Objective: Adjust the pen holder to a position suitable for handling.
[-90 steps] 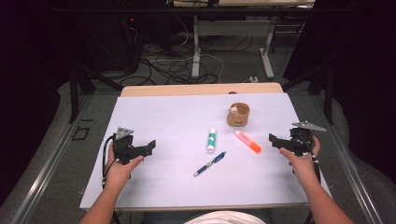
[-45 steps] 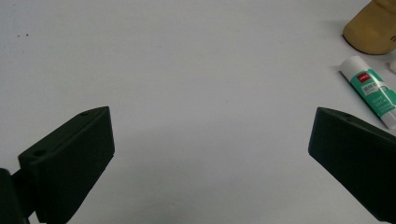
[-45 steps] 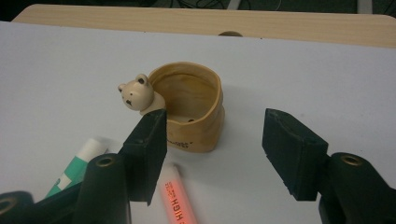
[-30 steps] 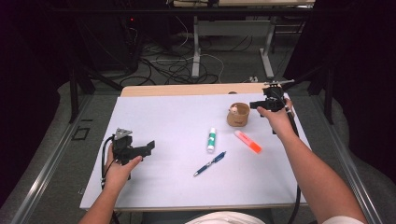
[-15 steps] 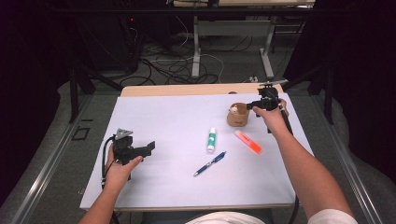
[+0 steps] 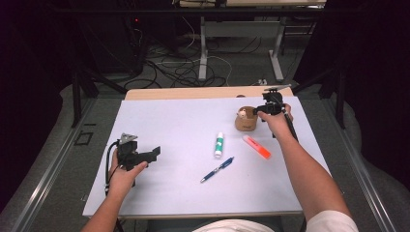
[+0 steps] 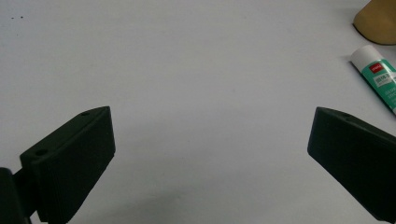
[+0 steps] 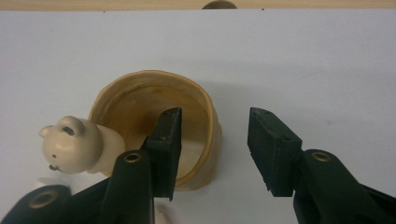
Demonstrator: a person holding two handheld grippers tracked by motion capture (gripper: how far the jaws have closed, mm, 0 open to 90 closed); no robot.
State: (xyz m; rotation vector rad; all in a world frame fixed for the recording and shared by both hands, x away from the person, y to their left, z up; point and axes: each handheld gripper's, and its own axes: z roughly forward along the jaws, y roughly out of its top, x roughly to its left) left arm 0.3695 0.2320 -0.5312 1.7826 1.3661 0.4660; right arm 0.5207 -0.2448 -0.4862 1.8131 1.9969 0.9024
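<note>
A tan ceramic cup (image 6: 244,122) with a small bear figure (image 8: 74,143) on its rim stands at the back right of the white table top (image 6: 174,121). My right gripper (image 6: 260,110) is at the cup and is open. In the right gripper view, the right gripper (image 8: 215,116) straddles the wall of the cup (image 8: 140,100): one jaw is inside, the other outside, and gaps show on both sides. My left gripper (image 6: 155,152) rests at the front left, wide open and empty. From the left gripper (image 7: 212,114), bare table lies between its jaws.
A white and green glue stick (image 6: 219,144) lies mid-table, with an orange highlighter (image 6: 256,146) to its right and a blue pen (image 6: 217,169) nearer the front. The glue stick (image 7: 380,77) and the cup's base (image 7: 378,23) lie far right of the left gripper. A wooden table edge (image 6: 193,93) runs along the back.
My right gripper has travelled from the table's right side up to the cup and settled over its rim. The left gripper has not moved.
</note>
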